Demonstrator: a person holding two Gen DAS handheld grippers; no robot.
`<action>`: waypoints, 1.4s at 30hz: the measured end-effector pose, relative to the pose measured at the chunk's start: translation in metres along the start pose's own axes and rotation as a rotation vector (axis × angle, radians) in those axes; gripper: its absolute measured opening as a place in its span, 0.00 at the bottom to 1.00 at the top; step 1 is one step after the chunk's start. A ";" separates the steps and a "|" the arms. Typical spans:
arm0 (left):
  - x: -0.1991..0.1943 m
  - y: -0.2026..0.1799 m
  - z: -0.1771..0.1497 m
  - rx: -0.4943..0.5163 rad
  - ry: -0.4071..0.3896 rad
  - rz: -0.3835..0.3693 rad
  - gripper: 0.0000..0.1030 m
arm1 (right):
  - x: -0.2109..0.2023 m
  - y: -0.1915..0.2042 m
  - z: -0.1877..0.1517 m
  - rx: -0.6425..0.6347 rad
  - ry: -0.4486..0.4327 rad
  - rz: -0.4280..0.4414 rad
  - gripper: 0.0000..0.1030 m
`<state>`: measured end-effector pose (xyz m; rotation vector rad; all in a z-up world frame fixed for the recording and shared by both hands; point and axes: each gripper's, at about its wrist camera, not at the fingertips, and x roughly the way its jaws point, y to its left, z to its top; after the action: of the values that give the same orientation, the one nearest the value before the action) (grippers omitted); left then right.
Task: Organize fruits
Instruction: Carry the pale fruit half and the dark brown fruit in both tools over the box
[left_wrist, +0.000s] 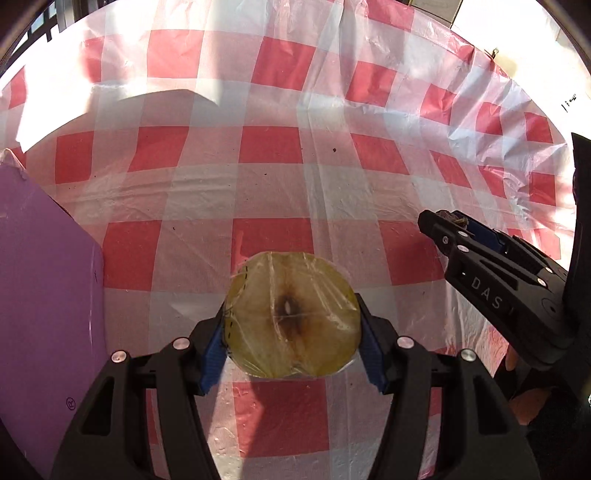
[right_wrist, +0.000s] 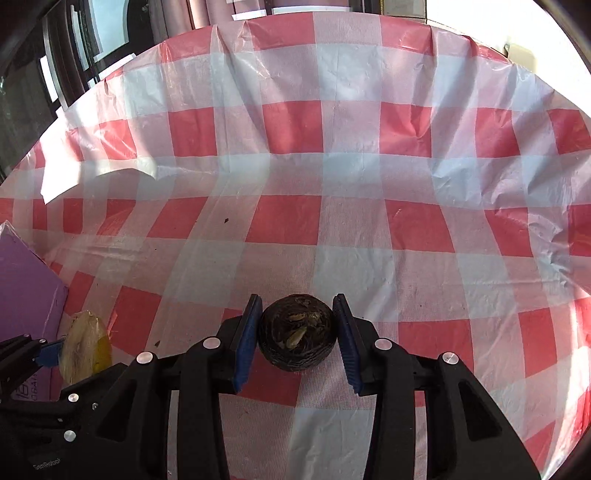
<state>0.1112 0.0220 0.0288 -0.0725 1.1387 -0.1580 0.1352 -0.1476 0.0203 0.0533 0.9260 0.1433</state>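
A halved yellow-green fruit wrapped in clear film (left_wrist: 293, 315) faces the left wrist camera with its cut side and brown core. My left gripper (left_wrist: 293, 332) is shut on it, blue pads against both sides. The same fruit (right_wrist: 85, 345) shows edge-on at the lower left of the right wrist view. A dark brown round fruit (right_wrist: 297, 332) sits between the blue pads of my right gripper (right_wrist: 297, 339), which is shut on it. That right gripper (left_wrist: 443, 225) also shows at the right edge of the left wrist view. Both fruits are held above the table.
A red-and-white checked plastic cloth (right_wrist: 332, 206) covers the table. A purple box (left_wrist: 44, 295) stands at the left, also seen as a purple box (right_wrist: 26, 280) in the right wrist view. A white paper sheet (left_wrist: 74, 110) lies at the far left.
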 end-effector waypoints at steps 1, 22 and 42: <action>-0.001 -0.002 -0.002 0.004 0.005 -0.011 0.59 | -0.009 -0.002 -0.010 0.016 0.004 -0.003 0.39; -0.141 -0.014 -0.063 0.225 -0.074 -0.343 0.59 | -0.150 0.073 -0.124 0.118 0.065 0.012 0.39; -0.191 0.239 -0.076 -0.154 -0.215 -0.119 0.59 | -0.159 0.315 -0.045 -0.376 -0.092 0.226 0.39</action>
<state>-0.0145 0.2909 0.1358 -0.2877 0.9307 -0.1641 -0.0263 0.1403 0.1532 -0.1832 0.7875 0.5187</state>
